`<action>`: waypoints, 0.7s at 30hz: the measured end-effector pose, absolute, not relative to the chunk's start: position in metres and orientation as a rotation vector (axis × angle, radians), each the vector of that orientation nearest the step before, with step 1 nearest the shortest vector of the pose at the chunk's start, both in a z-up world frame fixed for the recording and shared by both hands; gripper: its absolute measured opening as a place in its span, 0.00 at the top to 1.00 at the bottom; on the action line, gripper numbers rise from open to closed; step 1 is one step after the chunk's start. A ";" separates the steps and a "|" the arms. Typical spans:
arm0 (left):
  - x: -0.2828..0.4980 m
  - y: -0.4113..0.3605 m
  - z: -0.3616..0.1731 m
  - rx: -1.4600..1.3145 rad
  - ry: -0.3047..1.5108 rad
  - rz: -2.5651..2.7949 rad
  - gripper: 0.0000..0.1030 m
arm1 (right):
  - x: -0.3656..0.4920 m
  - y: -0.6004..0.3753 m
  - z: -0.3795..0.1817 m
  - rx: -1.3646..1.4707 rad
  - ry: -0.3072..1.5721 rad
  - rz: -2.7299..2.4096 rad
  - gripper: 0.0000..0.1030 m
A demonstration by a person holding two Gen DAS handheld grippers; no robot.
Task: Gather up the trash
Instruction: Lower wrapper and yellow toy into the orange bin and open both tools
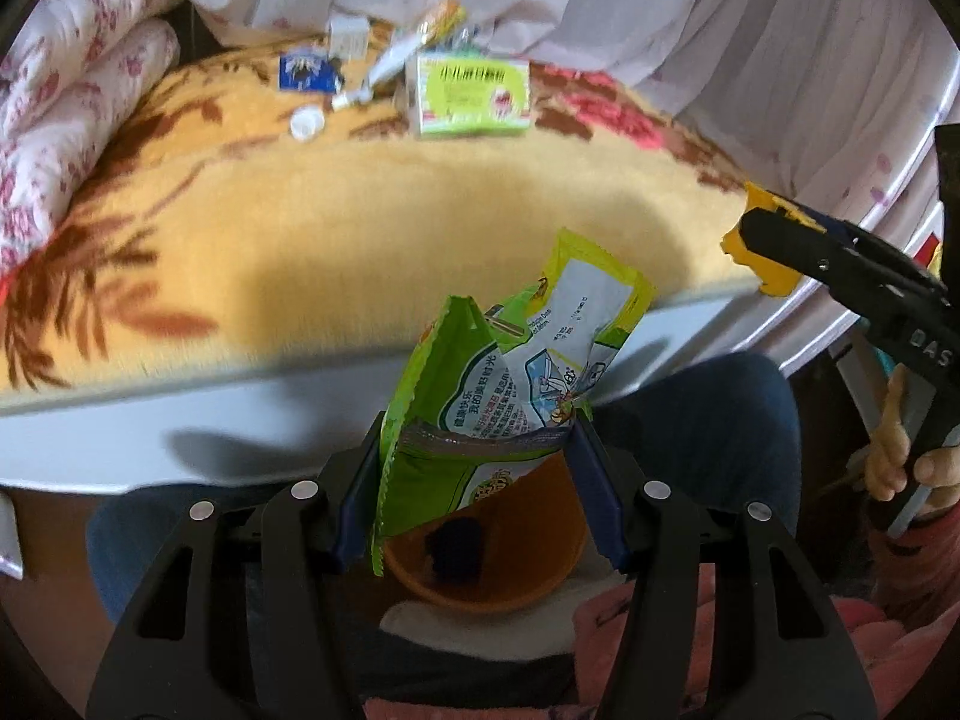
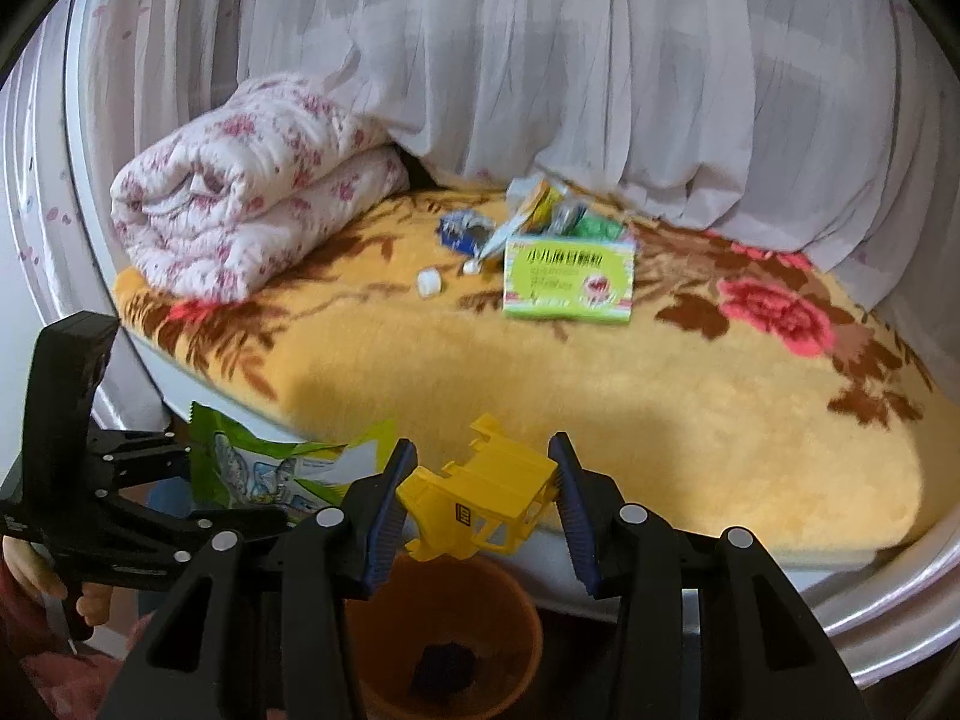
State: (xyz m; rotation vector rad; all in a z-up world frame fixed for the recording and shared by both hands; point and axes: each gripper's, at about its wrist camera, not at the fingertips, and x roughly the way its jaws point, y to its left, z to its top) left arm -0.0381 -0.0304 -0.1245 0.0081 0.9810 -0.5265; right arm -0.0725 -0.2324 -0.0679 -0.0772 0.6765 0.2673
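My left gripper (image 1: 480,480) has its jaws closed on a green snack wrapper (image 1: 510,360), pinched low with its torn top standing up in front of the bed edge. Below it sits an orange bin (image 1: 528,576) with something dark at the bottom, too blurred for me to identify. My right gripper (image 2: 480,498) holds a yellow plastic piece (image 2: 480,498) between its jaws, above that same bin (image 2: 384,648).

Across the yellow flowered blanket (image 2: 660,420), from left to right: a folded pink-flowered quilt (image 2: 252,192) at the far left, then a small blue packet (image 2: 459,228), a white cap (image 2: 429,283) lying apart in front of it, a white tube (image 2: 498,243) leaning toward a green medicine box (image 2: 570,282), and crumpled wrappers (image 2: 570,210) heaped just behind the box. A pale curtain (image 2: 540,60) hangs behind it all.
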 end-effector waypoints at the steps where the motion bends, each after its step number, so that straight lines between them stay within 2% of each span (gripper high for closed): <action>1: -0.038 -0.031 -0.131 0.016 0.998 -0.523 0.46 | -0.072 -0.231 -0.072 -0.080 0.688 0.269 0.56; 21: -0.017 -0.054 -0.252 0.137 1.356 -0.463 0.46 | -0.053 -0.221 -0.193 -0.074 1.031 0.311 0.56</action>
